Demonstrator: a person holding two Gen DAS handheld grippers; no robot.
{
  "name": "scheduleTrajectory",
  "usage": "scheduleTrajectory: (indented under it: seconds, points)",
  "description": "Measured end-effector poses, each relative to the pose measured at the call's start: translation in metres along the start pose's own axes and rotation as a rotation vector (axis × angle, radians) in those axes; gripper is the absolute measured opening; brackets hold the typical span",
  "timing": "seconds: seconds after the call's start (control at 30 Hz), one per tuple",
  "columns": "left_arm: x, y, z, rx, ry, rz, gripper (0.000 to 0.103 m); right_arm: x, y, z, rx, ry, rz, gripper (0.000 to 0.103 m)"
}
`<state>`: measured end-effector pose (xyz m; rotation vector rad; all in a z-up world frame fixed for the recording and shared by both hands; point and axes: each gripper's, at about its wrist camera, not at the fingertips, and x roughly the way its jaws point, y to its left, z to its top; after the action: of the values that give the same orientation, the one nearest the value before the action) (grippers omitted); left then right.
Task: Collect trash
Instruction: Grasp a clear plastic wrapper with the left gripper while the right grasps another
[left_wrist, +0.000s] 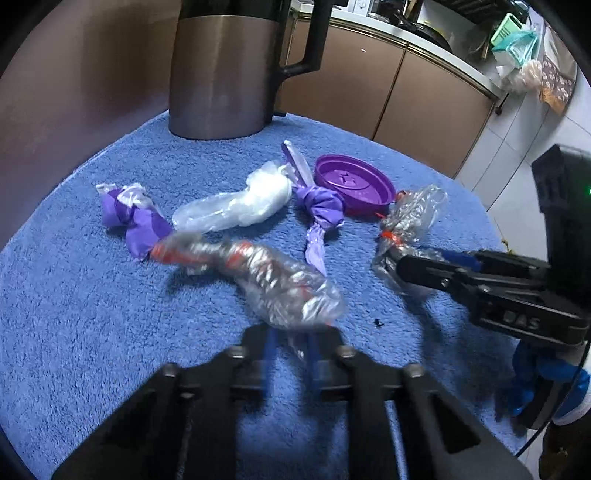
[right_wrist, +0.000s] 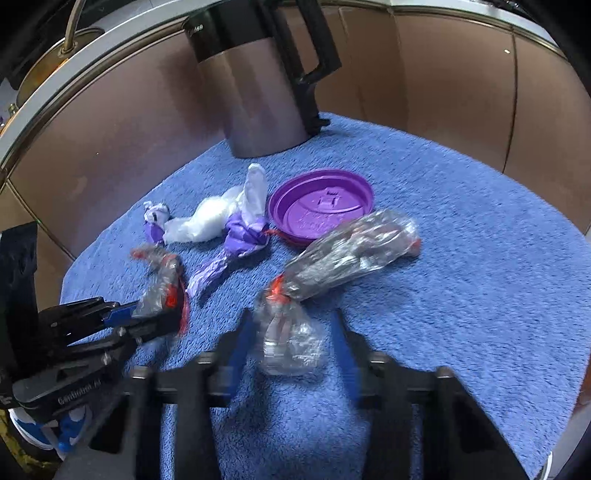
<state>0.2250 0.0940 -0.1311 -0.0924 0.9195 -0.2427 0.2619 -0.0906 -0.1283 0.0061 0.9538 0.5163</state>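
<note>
Two grippers work over a blue towel (left_wrist: 92, 314), and each holds one end of a crinkled clear wrapper with red bands. From its own camera we see the left gripper (left_wrist: 290, 345) with its blue-padded fingers (left_wrist: 271, 350) drawn close on the near end of the long silver-and-red wrapper (left_wrist: 258, 280), which stretches away to the left, blurred. In the right wrist view the same gripper (right_wrist: 162, 317) comes in from the left edge and its tips pinch that wrapper (right_wrist: 162, 284) from the side.

The right gripper (right_wrist: 291, 343) has its fingers (right_wrist: 240, 350) set wider, on either side of the knotted end of the second clear wrapper (right_wrist: 332, 266); we cannot tell whether the pads press it. The left wrist view shows this gripper (left_wrist: 399, 266) from the side, its tips at the lower end of that wrapper (left_wrist: 410, 221).

Beyond the wrappers lie a purple lid (right_wrist: 321, 206) turned upside down, a knotted purple bag (right_wrist: 236, 243), a white crumpled bag (right_wrist: 207, 221) and, farther left, a second purple scrap (left_wrist: 129, 218). Only the left view shows this scrap whole; in the right view it is a small bundle (right_wrist: 155, 218) behind the white bag.

A steel kettle (left_wrist: 221, 74) with a black handle stands at the far edge of the towel. The left view alone shows a cluttered counter (left_wrist: 461, 62) above brown cabinet doors.
</note>
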Motion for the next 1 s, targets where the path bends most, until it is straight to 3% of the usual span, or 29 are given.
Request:
scheduleTrajectory:
  seconds: [0.1,0.3,0.67,1.0]
  points:
    - [-0.007,0.002,-0.004,-0.003,-0.015,0.007,0.006,-0.003,0.002,-0.004,-0.005,0.000,0.016,0.009]
    - [-0.041,-0.007,-0.016,0.018,-0.074,0.041,0.005,-0.034,0.007,-0.015,-0.018,-0.041,0.005,0.008]
    - [-0.118,-0.066,-0.053,0.155,-0.203,0.151,0.005,-0.127,0.014,-0.061,0.009,-0.151,-0.034,0.008]
    - [-0.153,-0.110,-0.080,0.256,-0.243,0.165,0.005,-0.182,0.016,-0.105,0.043,-0.206,-0.073,0.008]
